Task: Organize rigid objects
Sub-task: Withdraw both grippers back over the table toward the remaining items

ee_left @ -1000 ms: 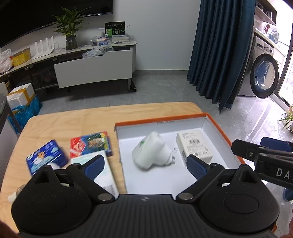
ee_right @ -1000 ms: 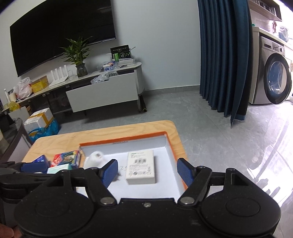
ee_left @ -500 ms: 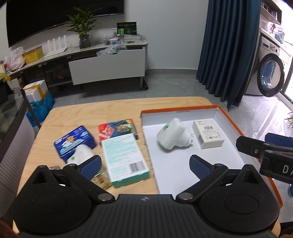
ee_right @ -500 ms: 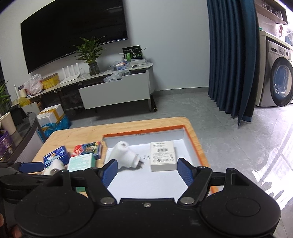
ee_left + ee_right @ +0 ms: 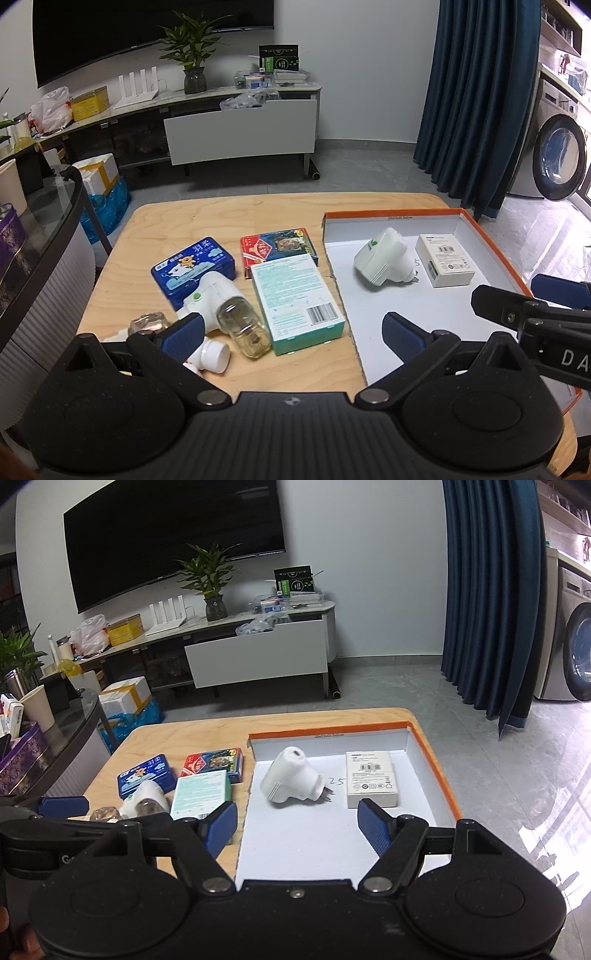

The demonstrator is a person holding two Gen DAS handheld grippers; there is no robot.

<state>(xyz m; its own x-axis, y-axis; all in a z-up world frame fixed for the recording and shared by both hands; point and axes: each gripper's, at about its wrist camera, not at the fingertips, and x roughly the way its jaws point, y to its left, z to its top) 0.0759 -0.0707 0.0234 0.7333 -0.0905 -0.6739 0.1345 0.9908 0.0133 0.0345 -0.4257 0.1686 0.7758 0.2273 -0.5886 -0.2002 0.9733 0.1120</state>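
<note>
We've got the white plug-in adapter (image 5: pixel 384 260) and small white box (image 5: pixel 445 265) parked inside the orange-rimmed white tray (image 5: pixel 495 245). The teal carton (image 5: pixel 295 301) waits just left of it, probably next. Left gripper (image 5: pixel 291 330) and right gripper (image 5: pixel 297 821) both hang spread wide, holding nothing.

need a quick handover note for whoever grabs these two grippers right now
Left gripper: jaws open, empty. Right gripper: jaws open, empty.
In the orange-rimmed box: white plug adapter, small white carton.
Still on the table: blue tin, red card box, teal carton, white plug-in device with glass bottle, small clear item.
Left to do: move those into the box.
</note>
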